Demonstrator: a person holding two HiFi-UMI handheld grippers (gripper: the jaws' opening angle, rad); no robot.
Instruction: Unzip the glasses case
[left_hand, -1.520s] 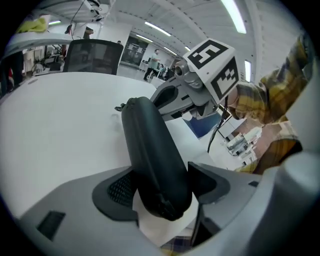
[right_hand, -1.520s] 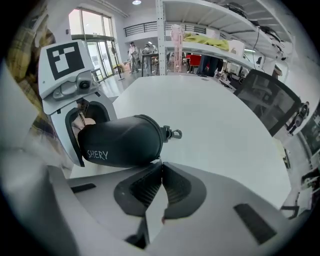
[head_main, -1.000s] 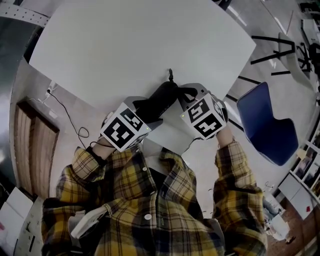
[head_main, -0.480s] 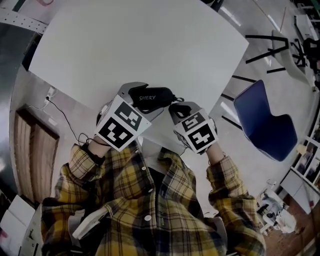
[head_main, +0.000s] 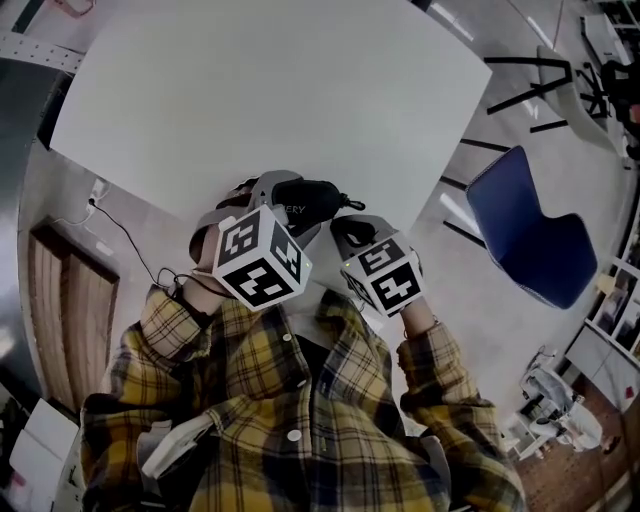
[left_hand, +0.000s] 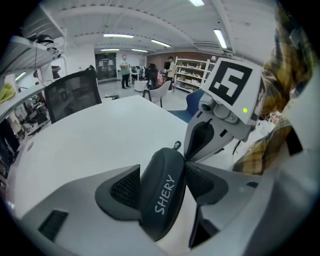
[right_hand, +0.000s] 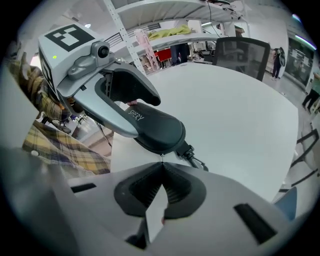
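Nearest, the left gripper (left_hand: 162, 182) is clamped on the black glasses case (left_hand: 161, 200), pads on both long sides. The right gripper (right_hand: 161, 167) has its jaws pressed together, tips at the case's end, seemingly pinching the tiny zipper pull (right_hand: 161, 156), which is too small to be sure of. The case is held over the near table (right_hand: 240, 115) edge, with wide white top ahead of both grippers. The left gripper's finger covers part of the case.

Mid-frame, the left gripper (head_main: 284, 204) holds a black glasses case (head_main: 314, 195) at the white table's (head_main: 260, 90) near edge. The right gripper (head_main: 347, 226) meets its right end.
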